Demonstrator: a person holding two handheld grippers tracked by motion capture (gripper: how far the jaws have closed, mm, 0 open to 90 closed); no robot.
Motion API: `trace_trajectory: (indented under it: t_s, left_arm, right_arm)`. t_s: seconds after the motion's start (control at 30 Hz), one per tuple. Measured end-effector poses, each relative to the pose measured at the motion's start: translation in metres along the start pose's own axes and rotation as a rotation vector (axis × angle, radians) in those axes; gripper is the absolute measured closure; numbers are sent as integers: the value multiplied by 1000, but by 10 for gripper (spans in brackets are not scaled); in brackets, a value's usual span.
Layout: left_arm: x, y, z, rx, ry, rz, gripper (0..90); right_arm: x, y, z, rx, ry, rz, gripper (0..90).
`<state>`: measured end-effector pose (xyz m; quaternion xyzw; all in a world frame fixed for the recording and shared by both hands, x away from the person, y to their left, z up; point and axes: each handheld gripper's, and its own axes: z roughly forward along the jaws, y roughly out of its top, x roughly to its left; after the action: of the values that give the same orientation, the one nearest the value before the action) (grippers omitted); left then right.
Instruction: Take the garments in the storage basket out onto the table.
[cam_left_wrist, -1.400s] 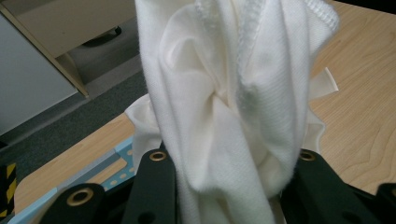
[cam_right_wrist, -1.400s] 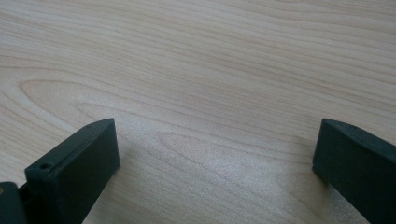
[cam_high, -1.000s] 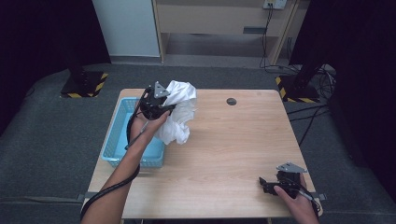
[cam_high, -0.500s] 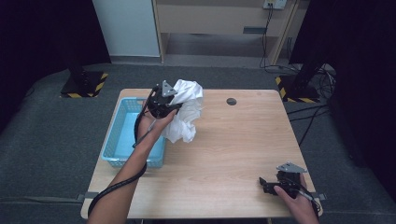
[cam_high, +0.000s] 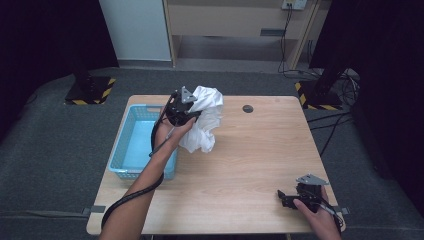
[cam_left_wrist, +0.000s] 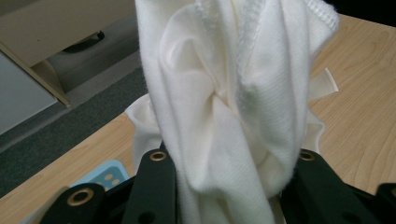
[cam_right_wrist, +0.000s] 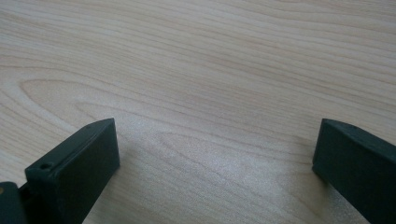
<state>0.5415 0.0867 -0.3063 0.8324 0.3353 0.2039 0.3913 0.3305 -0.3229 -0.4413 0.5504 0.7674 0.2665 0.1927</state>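
Observation:
A crumpled white cloth (cam_high: 207, 120) hangs above the left part of the wooden table (cam_high: 250, 150), with my left gripper (cam_high: 194, 111) shut on its upper folds. In the left gripper view the cloth (cam_left_wrist: 224, 84) bunches between the two black jaws of the left gripper (cam_left_wrist: 229, 172) and hides most of what lies behind. A light blue basket (cam_high: 131, 150) sits at the table's left edge, just left of that hand. My right gripper (cam_high: 282, 196) rests near the front right corner, open. Bare wood (cam_right_wrist: 210, 70) shows between the jaws of the right gripper (cam_right_wrist: 217, 154).
A small black round disc (cam_high: 247, 108) sits near the table's far edge. Beyond the table are a wooden cabinet (cam_high: 235, 20) and two dark stands with yellow-black striped bases (cam_high: 90, 92). Cables (cam_high: 330, 125) trail on the floor at the right.
My left hand has carried the cloth a little to the right, away from the basket and over the table. The right gripper has stayed put.

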Motion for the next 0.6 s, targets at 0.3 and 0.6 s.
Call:
trace_trajectory:
  t_s: [0.3, 0.6]
  left_arm:
    - [-7, 4, 7, -5, -10, 4, 660]
    - [-11, 5, 15, 2, -12, 3, 660]
  right_arm:
    - [0, 0, 0, 0, 1, -1, 4]
    - [0, 0, 0, -1, 1, -1, 4]
